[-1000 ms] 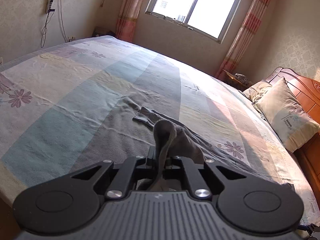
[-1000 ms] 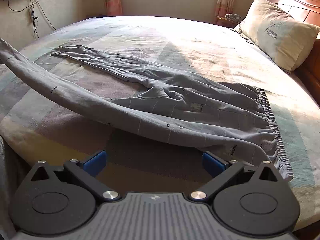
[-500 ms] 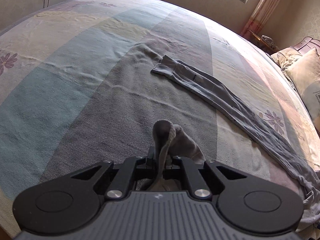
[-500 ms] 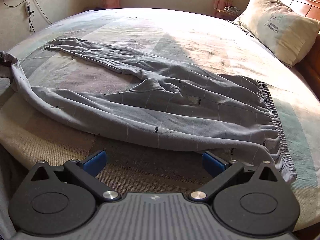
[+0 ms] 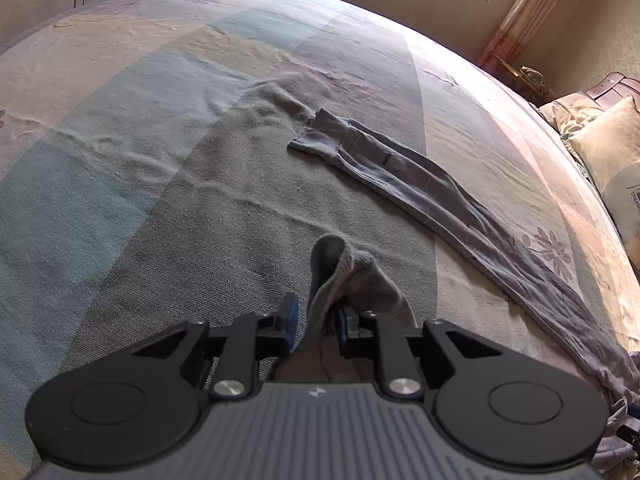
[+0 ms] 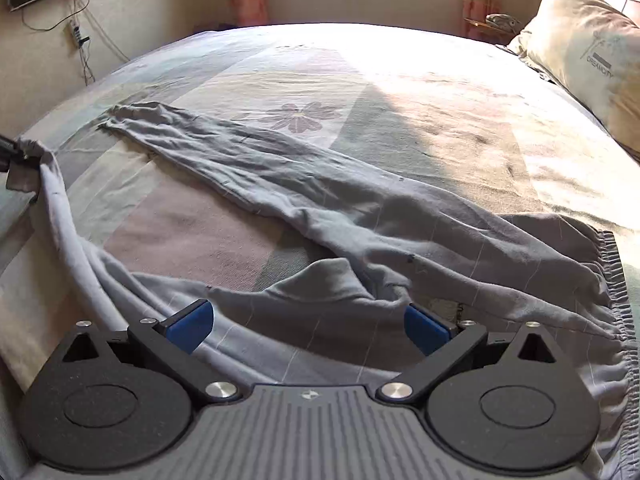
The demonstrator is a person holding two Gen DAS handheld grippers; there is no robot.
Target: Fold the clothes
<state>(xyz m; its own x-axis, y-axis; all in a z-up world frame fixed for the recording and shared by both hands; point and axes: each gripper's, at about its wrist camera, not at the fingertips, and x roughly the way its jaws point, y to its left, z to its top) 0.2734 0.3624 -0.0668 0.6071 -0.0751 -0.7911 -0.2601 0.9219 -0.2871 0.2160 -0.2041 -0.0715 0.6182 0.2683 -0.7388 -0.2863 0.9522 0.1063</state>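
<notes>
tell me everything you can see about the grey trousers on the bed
The grey trousers are thin, soft, wrinkled cloth with faint lighter lines and a gathered elastic waistband. They lie spread on the patchwork bedspread, legs apart. One leg lies flat; the other leg's cuff stands bunched between the left claw, whose jaws have just been opening. The right claw is open above the seat.

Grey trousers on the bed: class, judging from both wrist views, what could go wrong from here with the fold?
1. The left gripper has just been opening, with the trouser cuff standing between its pads; the cuff may slump crooked.
2. The grey trousers lie with legs splayed apart and wrinkled, so creases could be folded in.
3. The open right gripper hovers over bunched cloth and might pinch several layers.
</notes>
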